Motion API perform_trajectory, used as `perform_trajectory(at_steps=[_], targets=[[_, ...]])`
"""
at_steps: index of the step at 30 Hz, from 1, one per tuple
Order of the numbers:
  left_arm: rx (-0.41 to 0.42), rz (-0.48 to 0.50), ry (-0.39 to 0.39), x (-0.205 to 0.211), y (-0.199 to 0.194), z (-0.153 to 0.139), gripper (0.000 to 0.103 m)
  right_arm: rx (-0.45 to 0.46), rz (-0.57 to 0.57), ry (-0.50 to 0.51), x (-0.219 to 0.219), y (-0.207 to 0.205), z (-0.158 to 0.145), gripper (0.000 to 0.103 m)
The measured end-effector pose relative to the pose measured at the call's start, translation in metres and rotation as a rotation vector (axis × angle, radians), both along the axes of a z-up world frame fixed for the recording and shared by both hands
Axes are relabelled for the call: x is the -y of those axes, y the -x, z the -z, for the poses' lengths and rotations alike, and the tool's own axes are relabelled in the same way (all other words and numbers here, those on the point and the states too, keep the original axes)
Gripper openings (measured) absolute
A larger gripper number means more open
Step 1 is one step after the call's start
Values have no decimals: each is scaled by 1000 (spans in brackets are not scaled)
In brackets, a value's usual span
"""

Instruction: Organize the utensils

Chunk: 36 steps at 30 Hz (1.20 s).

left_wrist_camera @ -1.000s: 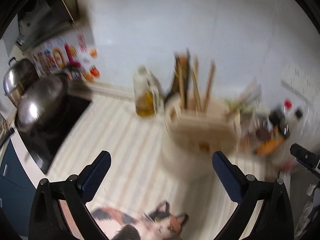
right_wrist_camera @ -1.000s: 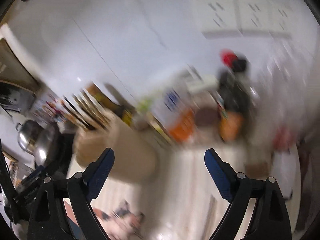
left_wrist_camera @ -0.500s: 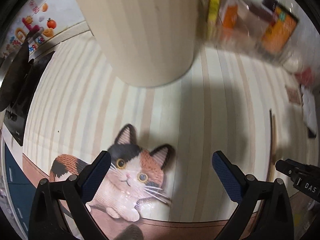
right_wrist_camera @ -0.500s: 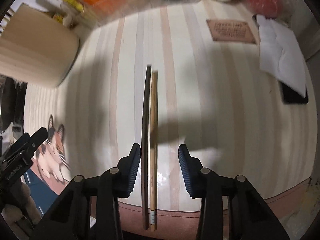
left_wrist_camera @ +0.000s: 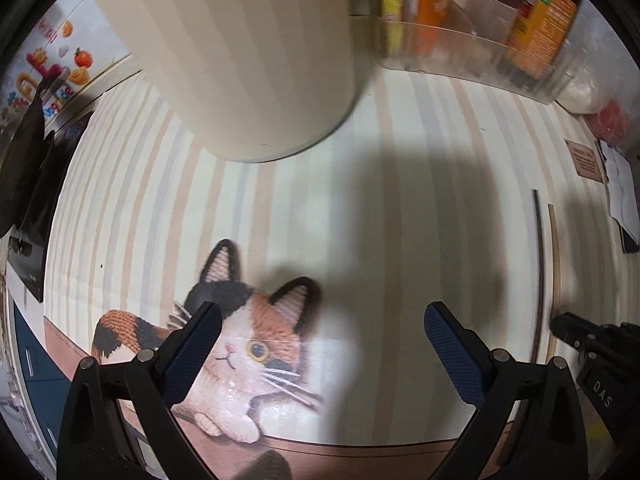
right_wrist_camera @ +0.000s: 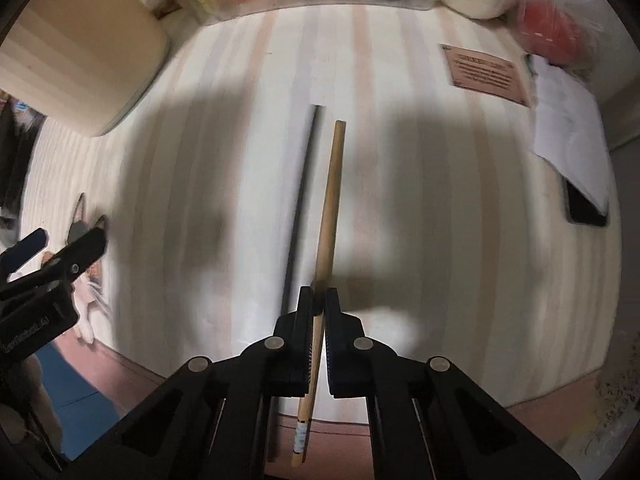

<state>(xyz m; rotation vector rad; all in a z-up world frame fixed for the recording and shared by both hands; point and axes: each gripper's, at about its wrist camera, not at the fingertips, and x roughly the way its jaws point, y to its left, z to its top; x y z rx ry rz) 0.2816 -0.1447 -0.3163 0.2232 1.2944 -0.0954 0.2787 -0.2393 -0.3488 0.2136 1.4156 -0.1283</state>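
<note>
Right claw (right_wrist_camera: 319, 300) pinches light chopstick (right_wrist_camera: 329, 204); dark chopstick (right_wrist_camera: 300, 208) lies just beside it on table (right_wrist_camera: 440, 200). Left claw (left_wrist_camera: 322, 326) gapes wide, holding nothing, above cat print (left_wrist_camera: 240, 336).

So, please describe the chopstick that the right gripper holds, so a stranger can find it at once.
Start at the striped mat, right of the big cream holder. Two chopsticks lie side by side there. It is the light wooden chopstick, clamped in the right gripper; the dark chopstick lies free at its left.
</note>
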Motion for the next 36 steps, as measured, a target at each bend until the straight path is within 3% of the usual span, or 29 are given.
perform_trajectory(at_steps=[11, 17, 19, 20, 22, 24, 29, 36], targets=[[-86, 192, 92, 105, 24, 16, 102, -26, 199, -52, 93, 25, -15, 5], [-109, 281, 88, 148, 37, 28, 73, -23, 263, -101, 120, 34, -20, 5], [-111, 289, 69, 155, 38, 32, 54, -22, 270, -103, 121, 39, -20, 5], [-112, 292, 77, 157, 39, 33, 51, -21, 272, -107, 123, 42, -20, 5], [-98, 284, 88, 162, 40, 30, 28, -23, 275, -113, 127, 30, -18, 5], [-93, 285, 92, 161, 39, 29, 5, -24, 274, -110, 127, 30, -17, 5], [-83, 211, 83, 123, 25, 26, 4, -18, 237, -117, 109, 37, -7, 5], [-63, 20, 43, 33, -3, 21, 3, -3, 48, -133, 44, -12, -13, 0]])
